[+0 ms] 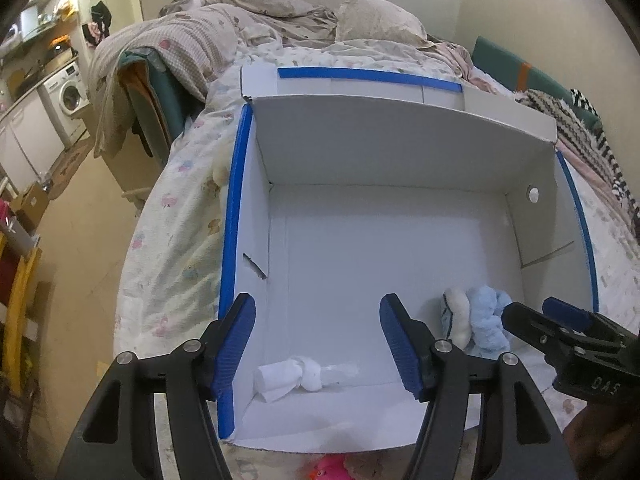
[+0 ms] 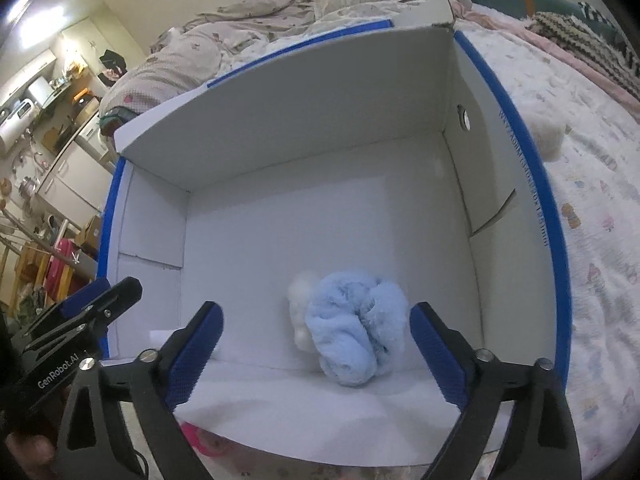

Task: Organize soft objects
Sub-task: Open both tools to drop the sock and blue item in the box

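A white cardboard box with blue edges [image 1: 236,184] [image 2: 556,240] lies open on the bed. Inside at its near side lie a knotted white cloth roll [image 1: 292,378] and a fluffy blue and white plush [image 1: 480,320] [image 2: 356,340]. My left gripper [image 1: 316,344] is open and empty above the white roll. My right gripper [image 2: 316,352] is open with the blue plush between its fingers, not clamped. It shows in the left wrist view [image 1: 556,316]; the left gripper shows in the right wrist view [image 2: 100,300].
A pink soft toy [image 1: 328,468] [image 2: 200,440] lies on the bed just before the box's near wall. A cream plush [image 1: 220,170] sits left of the box, another [image 2: 550,136] right of it. Rumpled bedding and pillows [image 1: 372,20] lie beyond.
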Action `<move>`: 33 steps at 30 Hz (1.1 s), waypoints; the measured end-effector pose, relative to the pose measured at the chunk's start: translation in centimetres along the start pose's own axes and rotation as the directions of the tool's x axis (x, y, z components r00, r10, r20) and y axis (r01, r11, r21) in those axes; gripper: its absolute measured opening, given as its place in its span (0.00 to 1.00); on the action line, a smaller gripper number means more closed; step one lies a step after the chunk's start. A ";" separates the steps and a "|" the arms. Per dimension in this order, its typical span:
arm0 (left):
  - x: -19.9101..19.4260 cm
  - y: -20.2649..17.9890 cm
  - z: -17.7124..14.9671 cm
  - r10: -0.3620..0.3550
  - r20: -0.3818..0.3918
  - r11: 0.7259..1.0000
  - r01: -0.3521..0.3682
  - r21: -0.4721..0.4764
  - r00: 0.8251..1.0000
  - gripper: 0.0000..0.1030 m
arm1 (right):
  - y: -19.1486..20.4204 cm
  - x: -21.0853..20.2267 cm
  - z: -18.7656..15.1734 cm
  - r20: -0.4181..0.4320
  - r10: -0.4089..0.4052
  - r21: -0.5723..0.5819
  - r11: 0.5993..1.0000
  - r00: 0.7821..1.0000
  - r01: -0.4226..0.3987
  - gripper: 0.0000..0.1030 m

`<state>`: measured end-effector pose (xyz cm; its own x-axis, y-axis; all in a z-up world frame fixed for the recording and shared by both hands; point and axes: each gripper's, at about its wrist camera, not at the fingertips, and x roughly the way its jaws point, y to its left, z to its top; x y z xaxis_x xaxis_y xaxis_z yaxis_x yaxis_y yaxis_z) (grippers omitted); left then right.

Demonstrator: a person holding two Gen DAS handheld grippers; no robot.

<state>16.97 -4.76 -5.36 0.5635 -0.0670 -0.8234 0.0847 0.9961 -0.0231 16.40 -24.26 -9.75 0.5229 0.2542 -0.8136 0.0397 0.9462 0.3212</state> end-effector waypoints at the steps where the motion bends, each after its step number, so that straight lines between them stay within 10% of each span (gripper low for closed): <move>1: -0.1 0.1 0.0 -0.002 -0.001 1.000 0.002 -0.005 1.000 0.60 | 0.0 -0.2 0.1 0.010 0.001 0.000 1.000 1.000 -0.001 1.00; 33: -7.1 4.8 -3.7 0.067 0.084 0.990 -0.056 -0.129 0.994 0.60 | 0.5 -6.5 -3.5 0.164 -0.029 -0.013 0.999 0.986 0.031 1.00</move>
<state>10.36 0.76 -1.70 0.6347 -0.0041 -0.7728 -0.0537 0.9973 -0.0495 10.01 -24.79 -5.98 0.6537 0.1907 -0.7323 0.0454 0.9561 0.2895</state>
